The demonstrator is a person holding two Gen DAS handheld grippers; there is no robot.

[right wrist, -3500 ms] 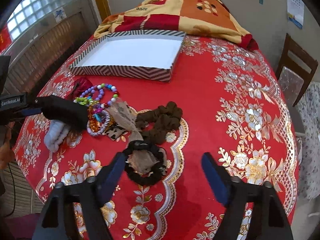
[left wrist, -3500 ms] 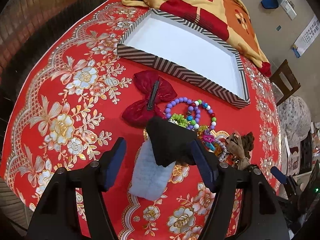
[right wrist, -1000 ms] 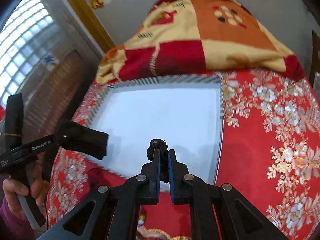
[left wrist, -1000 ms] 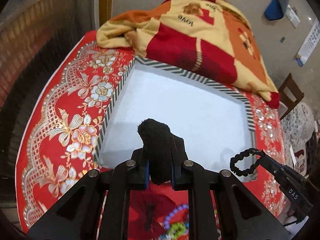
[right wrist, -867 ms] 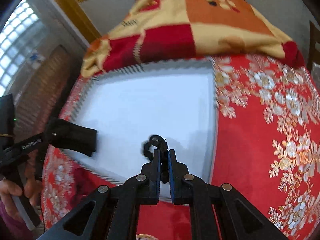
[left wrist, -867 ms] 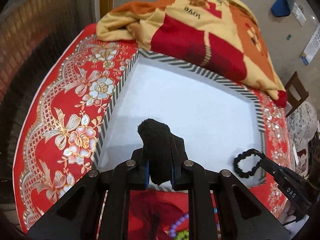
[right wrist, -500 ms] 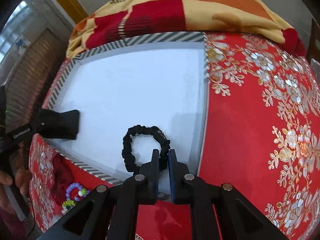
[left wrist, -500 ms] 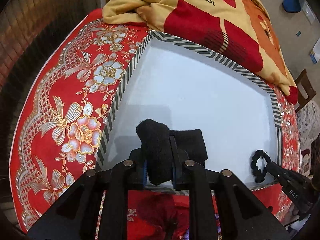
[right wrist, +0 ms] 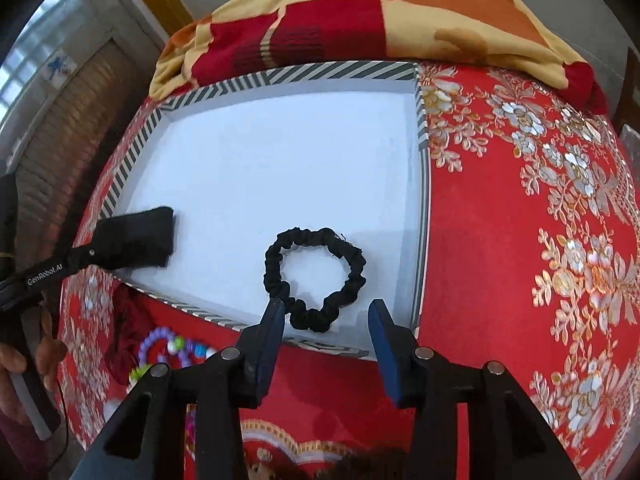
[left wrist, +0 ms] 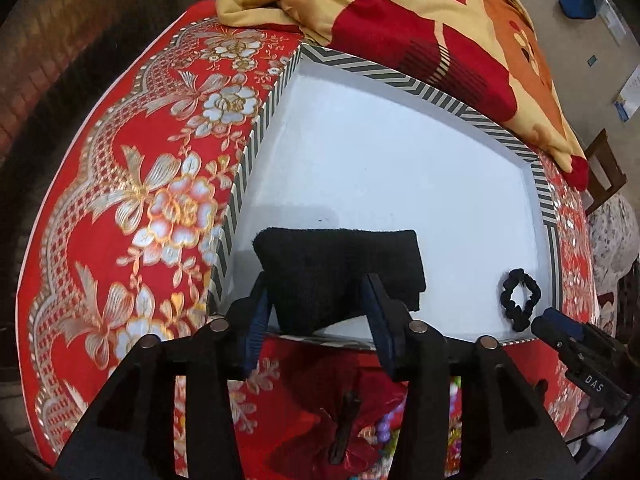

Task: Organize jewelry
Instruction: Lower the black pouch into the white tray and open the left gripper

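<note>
A white tray with a striped rim (left wrist: 400, 72) (right wrist: 280, 74) sits on the red flowered tablecloth. A black fuzzy band (left wrist: 340, 272) (right wrist: 136, 240) lies flat on the tray floor in its near left corner. My left gripper (left wrist: 318, 314) stands over the band with its jaws opening. The band lies loose between the blue pads. A black scrunchie (left wrist: 506, 300) (right wrist: 354, 276) lies as a ring near the tray's near right corner. My right gripper (right wrist: 326, 312) is at the scrunchie's near edge, jaws opening. The pads stand on either side of the ring's near part.
A yellow and red blanket (left wrist: 440, 20) (right wrist: 360, 12) is heaped behind the tray. In front of the tray lie a red bow (left wrist: 340, 432) and bead bracelets (right wrist: 168, 348). A hand (right wrist: 44, 356) holds the left gripper's handle. A wooden chair (left wrist: 604, 172) stands at the right.
Both grippers came down into the tray and went from shut to open. The black band and the scrunchie dropped out of the jaws and now rest on the tray floor.
</note>
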